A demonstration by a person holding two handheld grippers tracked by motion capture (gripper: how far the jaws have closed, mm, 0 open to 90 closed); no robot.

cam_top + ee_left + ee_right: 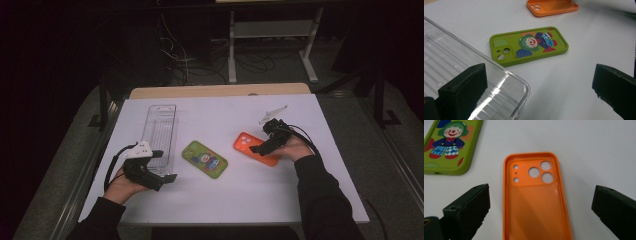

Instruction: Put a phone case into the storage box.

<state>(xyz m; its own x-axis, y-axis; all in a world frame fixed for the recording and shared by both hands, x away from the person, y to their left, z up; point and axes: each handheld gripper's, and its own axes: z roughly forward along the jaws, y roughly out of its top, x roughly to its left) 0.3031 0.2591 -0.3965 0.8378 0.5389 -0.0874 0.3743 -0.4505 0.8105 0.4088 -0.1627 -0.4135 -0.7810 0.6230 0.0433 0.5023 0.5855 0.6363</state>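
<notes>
orange phone case lying hollow side up, between the spread right tongs

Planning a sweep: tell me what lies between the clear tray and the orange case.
The green clown case lies between the clear tray and the orange case, seen in the high view.

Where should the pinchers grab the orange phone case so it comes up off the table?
Probably across its two long side rims. The orange phone case lies flat, hollow side up, so its raised thin walls give the jaws edges to squeeze. The right gripper is open, with a jaw either side of the case, so coming straight down from above, below the camera holes, looks best.
</notes>
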